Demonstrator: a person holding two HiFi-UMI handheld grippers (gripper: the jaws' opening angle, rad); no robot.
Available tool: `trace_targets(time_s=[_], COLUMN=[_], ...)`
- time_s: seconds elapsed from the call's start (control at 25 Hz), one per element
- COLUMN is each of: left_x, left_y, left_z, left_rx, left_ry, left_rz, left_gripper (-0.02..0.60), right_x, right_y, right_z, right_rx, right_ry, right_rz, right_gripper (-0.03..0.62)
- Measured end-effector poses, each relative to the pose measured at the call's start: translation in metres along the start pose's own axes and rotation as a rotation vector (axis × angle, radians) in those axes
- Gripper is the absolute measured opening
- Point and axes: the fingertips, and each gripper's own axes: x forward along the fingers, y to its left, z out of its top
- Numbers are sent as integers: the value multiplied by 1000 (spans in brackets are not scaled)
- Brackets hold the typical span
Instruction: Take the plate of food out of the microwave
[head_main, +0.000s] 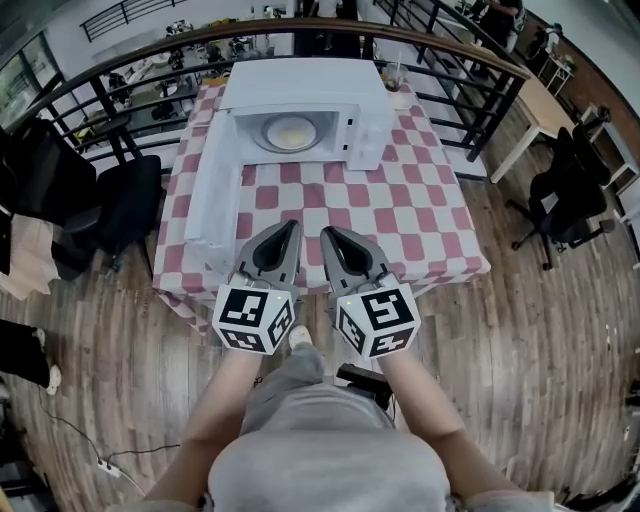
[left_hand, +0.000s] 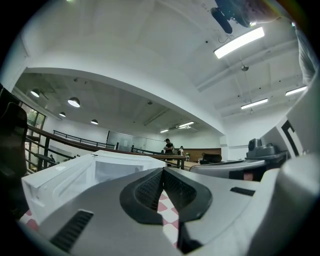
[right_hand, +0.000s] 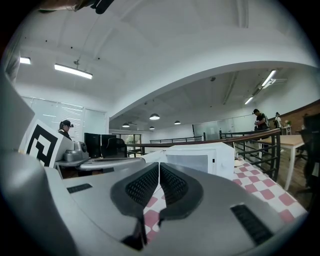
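Nearest to me in the head view are the two grippers, held side by side and pointing level out over the near edge of the table (head_main: 400, 215). The left gripper (head_main: 292, 226) has its jaws pressed together with nothing between them. Its own view (left_hand: 163, 172) shows the dark ribbed pads meeting at the tips, and only the checked cloth shows below the tips. The right gripper (head_main: 327, 233) is the same: in its view (right_hand: 159, 165) the pads meet along a thin seam and hold nothing. The two gripper tips sit just beside each other but do not touch.

Past them the red and white checked cloth runs bare across the middle of the table. On its left side stands the microwave door (head_main: 215, 190), swung fully open toward the near side.

The microwave (head_main: 300, 85) sits at the far end of the table, and its cavity faces me. The plate of food (head_main: 290, 132) is inside it, lying flat in the middle of the cavity floor (the food looks pale yellow, but I cannot tell what it is). The plate is well apart from both grippers. From the right gripper view the microwave (right_hand: 200, 157) stands straight ahead.

A cup (head_main: 393, 75) stands on the cloth just to the right of the microwave.

Beyond the table a dark railing (head_main: 450, 40) curves round the far side. A black chair (head_main: 125, 205) stands on the wooden floor to the left of the table, and another chair (head_main: 570, 200) stands to the right.
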Motion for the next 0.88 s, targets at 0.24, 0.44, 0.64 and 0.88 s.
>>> trace_targets(time_s=[0.24, 0.44, 0.64, 0.88], left_x=[37, 70, 95, 118], left_y=[36, 61, 82, 109], left_z=[-2, -6, -11, -16], left_rx=[8, 4, -2, -24], left_ry=[13, 23, 31, 34], left_rz=[23, 36, 41, 61], left_gripper=[2, 2, 2, 2], right_x=[49, 86, 118, 153], right_y=[-17, -34, -48, -65], right_z=[-7, -13, -14, -22], right_rx=[9, 13, 8, 9], right_ry=[30, 51, 65, 86], right_rz=[7, 17, 10, -10], right_gripper=[26, 26, 26, 26])
